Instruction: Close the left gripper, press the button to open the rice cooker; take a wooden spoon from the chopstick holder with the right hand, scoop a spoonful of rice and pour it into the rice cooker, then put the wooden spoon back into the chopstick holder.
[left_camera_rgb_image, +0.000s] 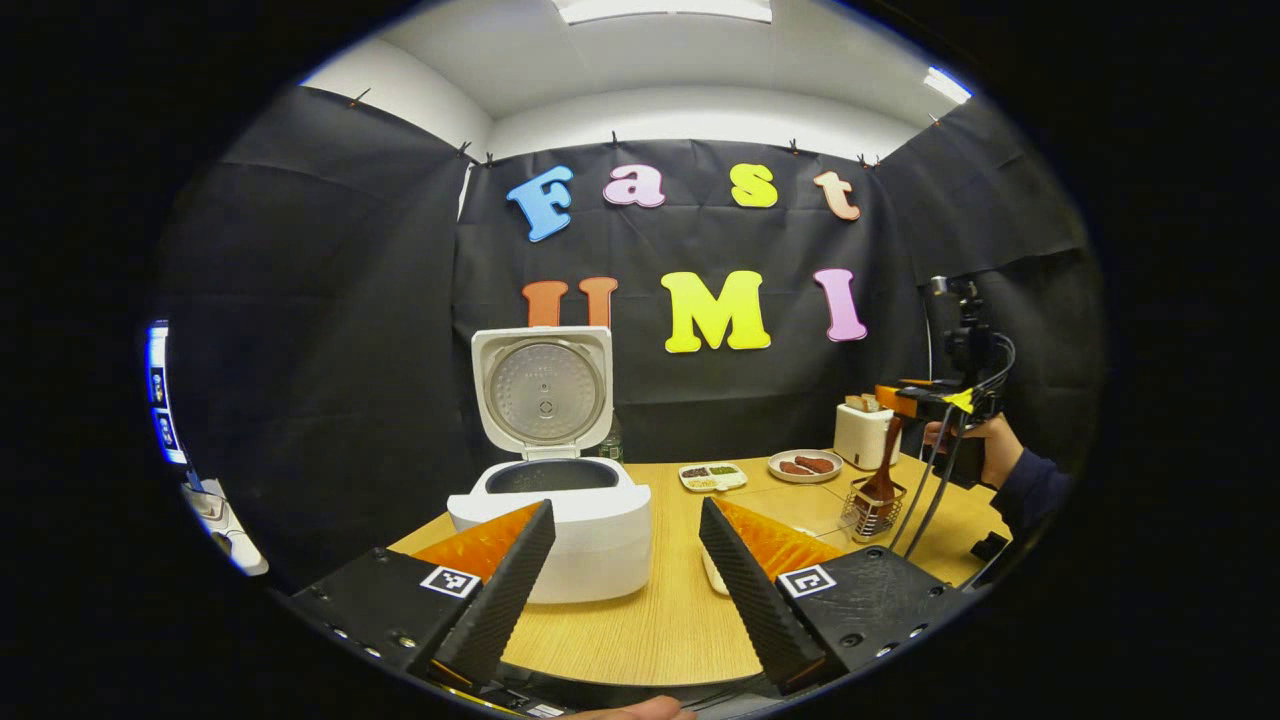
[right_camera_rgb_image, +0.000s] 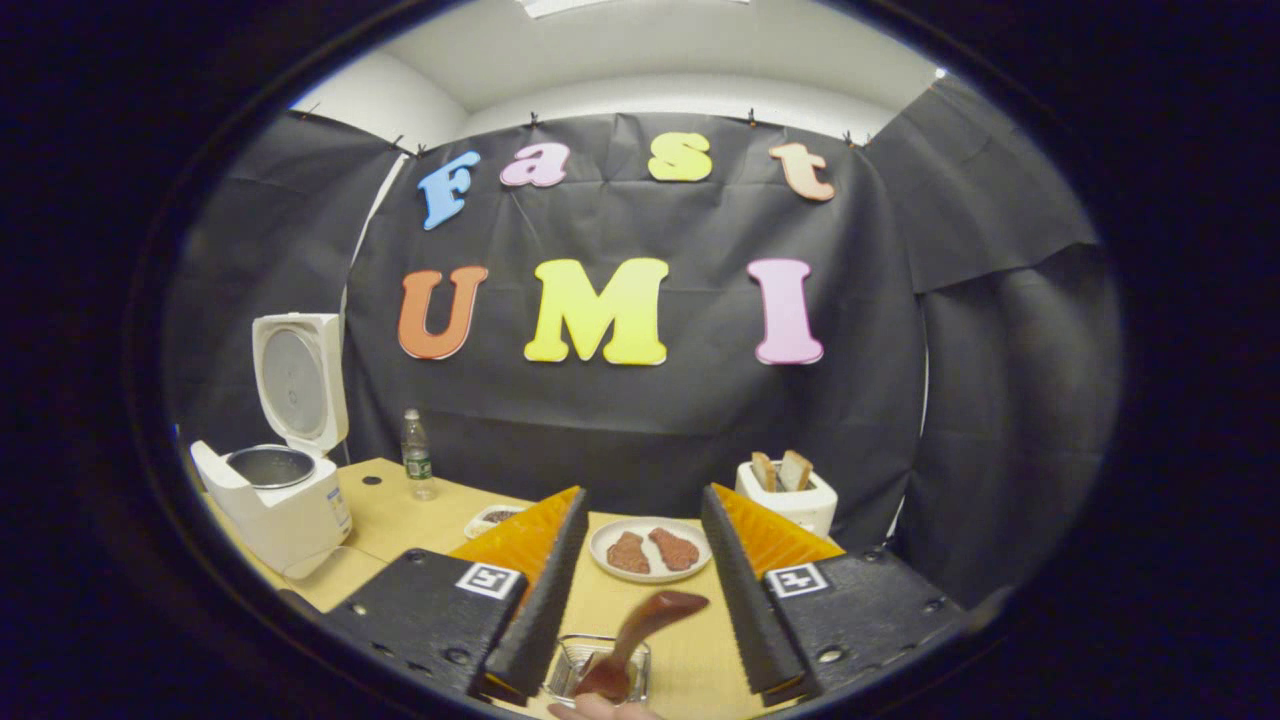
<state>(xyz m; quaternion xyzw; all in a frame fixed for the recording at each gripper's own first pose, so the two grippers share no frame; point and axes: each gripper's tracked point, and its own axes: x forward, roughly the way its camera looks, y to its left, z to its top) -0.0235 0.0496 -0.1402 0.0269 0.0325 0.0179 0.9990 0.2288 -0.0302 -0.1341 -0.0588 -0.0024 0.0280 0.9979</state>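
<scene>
Rice cooker (left_camera_rgb_image: 549, 515) sits with its lid (left_camera_rgb_image: 543, 388) flipped upright, so the pot is exposed, and from your left gripper (left_camera_rgb_image: 625, 575) it's just ahead and a bit left, its white body partly behind the left finger. That left claw is spread wide with nothing between the fingers, just bare table (left_camera_rgb_image: 650, 620) showing in the gap. It isn't touching the cooker as far as you can see.

Your right gripper (right_camera_rgb_image: 632, 590) is also wide open. The wooden spoon (right_camera_rgb_image: 640, 630) stands in the chopstick holder (right_camera_rgb_image: 598, 672) right below and between its fingers, handle end leaning up into the gap, but neither finger presses on it, so you're holding nothing there. In the left gripper view you can see that same right gripper (left_camera_rgb_image: 905, 400) off to the right with a hand (left_camera_rgb_image: 985, 445) on it, hovering just above the spoon (left_camera_rgb_image: 882, 475) in the wire holder (left_camera_rgb_image: 872, 510).

Ahead of the right claw there's a plate (right_camera_rgb_image: 650, 550) with two reddish pieces, beyond it to the right a toaster (right_camera_rgb_image: 787, 495) with bread slices sticking up. Farther left stand a water bottle (right_camera_rgb_image: 416, 455) and the open cooker (right_camera_rgb_image: 275, 500). A small divided dish (left_camera_rgb_image: 712, 476) of grains sits on the table past the left claw, right of the cooker.
</scene>
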